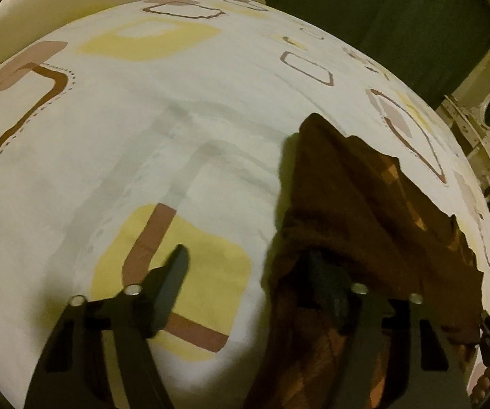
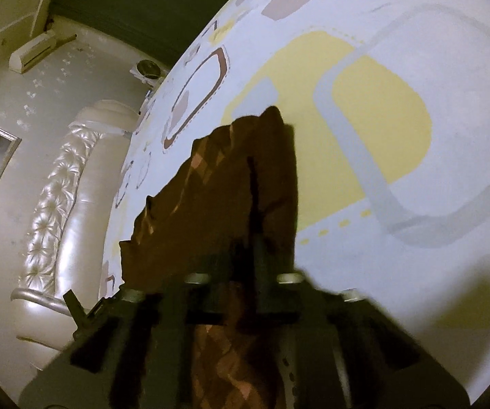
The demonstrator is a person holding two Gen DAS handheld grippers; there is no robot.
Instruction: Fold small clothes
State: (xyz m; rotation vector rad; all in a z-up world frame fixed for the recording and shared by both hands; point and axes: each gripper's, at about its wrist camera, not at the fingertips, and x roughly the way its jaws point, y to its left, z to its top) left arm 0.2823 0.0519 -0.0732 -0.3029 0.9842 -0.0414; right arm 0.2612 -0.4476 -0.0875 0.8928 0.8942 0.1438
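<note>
Cloth: bunched on sheet, no fold yet. Your R gripper pinches its edge; L gripper spread, cloth over one finger.

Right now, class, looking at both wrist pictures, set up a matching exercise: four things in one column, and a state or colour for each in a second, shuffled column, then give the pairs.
Things:
1. left gripper
2. right gripper
3. brown checked knitted cloth
4. white bedsheet with yellow and brown shapes

States or colours:
A. jaws shut on the cloth
B. dark brown with orange diamonds
C. spread flat under everything
D. jaws apart, cloth draped over one finger

Pairs: 1-D, 2-A, 3-B, 4-C
</note>
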